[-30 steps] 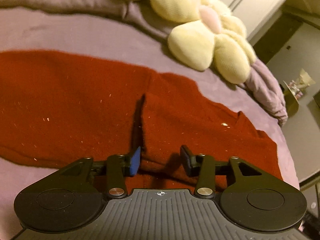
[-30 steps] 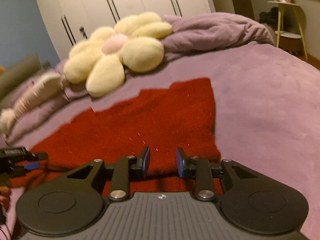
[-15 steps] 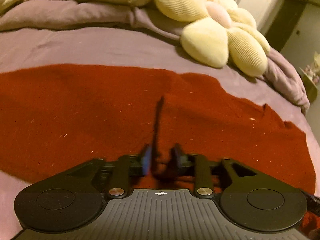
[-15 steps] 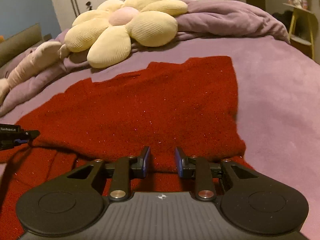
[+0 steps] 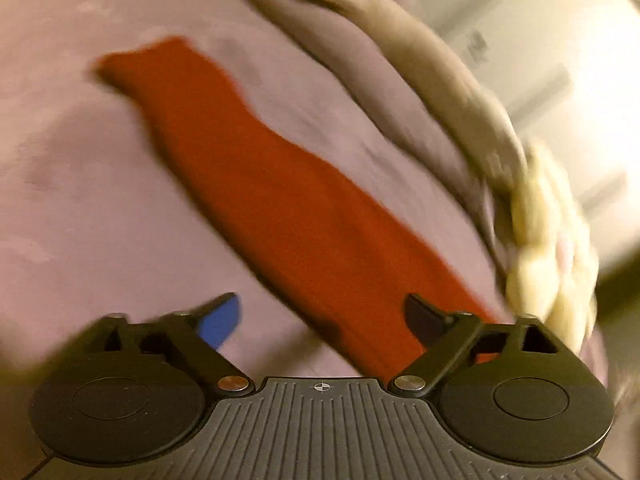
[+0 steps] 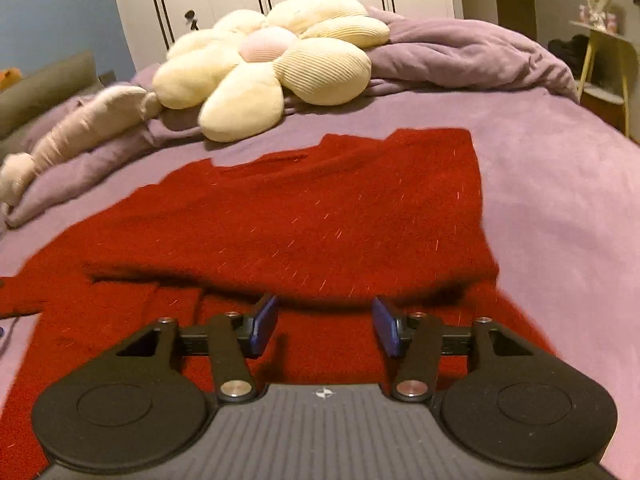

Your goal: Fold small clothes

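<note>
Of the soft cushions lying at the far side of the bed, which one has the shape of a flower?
The pale yellow cushion with the pink middle; its ribbed petals spread out. The other cushion beside it is beige, long and narrow.

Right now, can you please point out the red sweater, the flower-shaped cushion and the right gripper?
red sweater (image 6: 320,216): right wrist view, middle of the folded body.
flower-shaped cushion (image 6: 324,68): right wrist view, on a cream petal.
right gripper (image 6: 324,326): right wrist view, midway between its blue-padded fingertips, jaws apart.
</note>
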Demonstrator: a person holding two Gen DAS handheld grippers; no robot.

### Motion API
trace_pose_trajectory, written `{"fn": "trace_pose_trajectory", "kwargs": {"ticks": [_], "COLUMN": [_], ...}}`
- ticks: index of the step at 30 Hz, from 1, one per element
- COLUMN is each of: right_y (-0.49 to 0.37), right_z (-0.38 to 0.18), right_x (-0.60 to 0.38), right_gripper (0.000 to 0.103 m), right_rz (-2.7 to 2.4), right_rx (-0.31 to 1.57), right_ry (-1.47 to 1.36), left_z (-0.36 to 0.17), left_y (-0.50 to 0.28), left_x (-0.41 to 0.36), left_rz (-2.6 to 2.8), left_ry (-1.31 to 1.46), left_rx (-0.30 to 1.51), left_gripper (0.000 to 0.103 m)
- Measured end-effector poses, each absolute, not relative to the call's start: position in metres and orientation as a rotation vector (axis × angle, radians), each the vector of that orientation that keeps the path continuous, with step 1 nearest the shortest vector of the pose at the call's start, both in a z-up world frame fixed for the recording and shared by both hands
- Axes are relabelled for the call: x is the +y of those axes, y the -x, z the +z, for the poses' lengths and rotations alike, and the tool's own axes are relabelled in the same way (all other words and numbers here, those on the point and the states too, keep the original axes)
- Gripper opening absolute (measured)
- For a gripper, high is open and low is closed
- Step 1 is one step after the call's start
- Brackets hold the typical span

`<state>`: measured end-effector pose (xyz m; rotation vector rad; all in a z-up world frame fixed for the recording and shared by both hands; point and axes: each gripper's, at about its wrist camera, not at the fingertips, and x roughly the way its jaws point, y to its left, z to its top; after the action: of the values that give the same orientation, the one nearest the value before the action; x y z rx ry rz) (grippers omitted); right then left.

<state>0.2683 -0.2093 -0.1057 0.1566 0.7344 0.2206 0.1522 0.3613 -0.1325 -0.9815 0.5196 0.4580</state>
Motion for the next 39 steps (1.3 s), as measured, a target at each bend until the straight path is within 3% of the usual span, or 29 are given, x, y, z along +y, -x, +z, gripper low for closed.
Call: {"fn": "trace_pose_trajectory", "kwargs": {"ticks": [1,2,6,8,12,15,19,23,28,32,33,34,36,39], "right_y": [-0.260,-0.251,-0.224,-0.216,-0.211,-0.212,-0.211,-0.207,-0.204,-0.201,-0.201,-0.200,-0.201,-0.207], "right_z": [-0.106,-0.105,-0.108,-0.107,-0.105,-0.103,-0.100,-0.095,-0.091,-0.087,-0.087,-0.087,-0.087,-0.087], "right_x": [-0.210,-0.211,-0.215,-0.215,-0.211,-0.210,-0.213,-0.221,-0.237,-0.250,-0.253,-0.256,-0.261,-0.268], "right_gripper": [0.052,0.052,0.052,0.052,0.052,0.052,0.052,0.052,0.052,0.052,0.052,0.052,0.052,0.052], "right_rz": [0.222,0.221,0.192,0.174,0.160,0.153,0.152,0.150,0.138,0.135,0.136,0.133,0.132,0.149], "right_rx": [0.740,0.745,0.783,0.790,0.802,0.805,0.799,0.772,0.737,0.712,0.706,0.704,0.712,0.727], "right_ry": [-0.173,-0.191,-0.232,-0.246,-0.226,-0.223,-0.237,-0.256,-0.311,-0.346,-0.349,-0.349,-0.356,-0.358], "left_z": [-0.138,-0.142,-0.156,-0.159,-0.169,-0.178,-0.152,-0.089,-0.016,-0.007,-0.013,-0.023,-0.046,-0.077], "left_y": [-0.144,-0.138,-0.130,-0.134,-0.139,-0.140,-0.147,-0.170,-0.216,-0.249,-0.256,-0.263,-0.270,-0.260], "left_x": [0.377,0.392,0.433,0.442,0.460,0.464,0.456,0.414,0.292,0.170,0.146,0.122,0.083,0.068], "left_rz": [0.477,0.503,0.542,0.553,0.597,0.581,0.573,0.465,0.169,-0.057,-0.092,-0.116,-0.149,-0.141], "left_ry": [1.038,1.089,1.215,1.246,1.288,1.342,1.184,0.870,0.515,0.367,0.348,0.329,0.304,0.313], "left_rx": [0.486,0.458,0.345,0.314,0.326,0.302,0.331,0.336,0.335,0.405,0.433,0.473,0.577,0.658], "left_gripper": [0.068,0.063,0.058,0.050,0.014,0.011,0.011,0.011,0.011,0.013,0.020,0.042,0.066,0.065]}}
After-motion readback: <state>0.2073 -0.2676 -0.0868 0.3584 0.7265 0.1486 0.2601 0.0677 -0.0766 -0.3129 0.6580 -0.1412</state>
